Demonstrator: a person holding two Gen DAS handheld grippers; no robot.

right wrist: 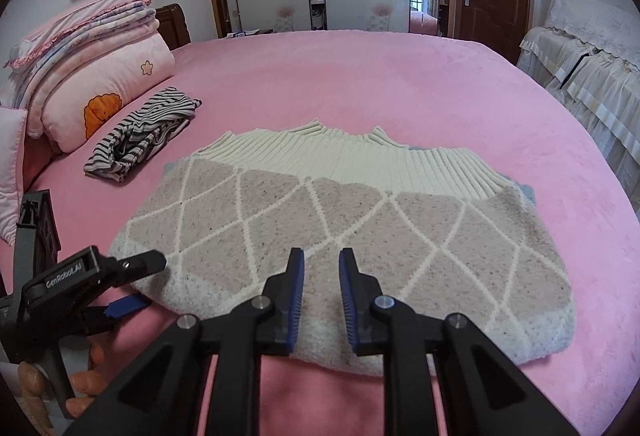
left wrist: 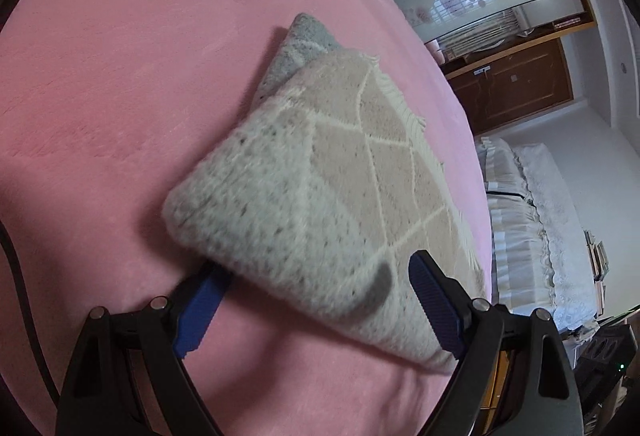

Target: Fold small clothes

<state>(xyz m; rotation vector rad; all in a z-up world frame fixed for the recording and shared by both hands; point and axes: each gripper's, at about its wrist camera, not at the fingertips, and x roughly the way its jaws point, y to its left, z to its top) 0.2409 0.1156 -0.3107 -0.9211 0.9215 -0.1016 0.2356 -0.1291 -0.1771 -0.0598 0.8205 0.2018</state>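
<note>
Lying folded on the pink plush bedspread (right wrist: 360,75), the fuzzy pink-and-cream diamond-knit sweater (right wrist: 340,220) filled mid-frame. The left gripper (left wrist: 316,300) stood wide, one blue pad under the sweater's near corner, one above — apparently placed to lift that edge, not yet pinching. The right gripper (right wrist: 321,300) hovered narrow and empty over the near hem. A striped garment (right wrist: 140,131) sat upper left; bare bedspread remained beyond.

Bed (right wrist: 360,75): open pink surface far and right of the folded sweater (right wrist: 340,220). Near edge: narrow bare strip. Left: striped garment (right wrist: 140,139) and stacked quilts (right wrist: 88,55) block passage. Left gripper (right wrist: 132,284) occupies the sweater's near-left corner.
</note>
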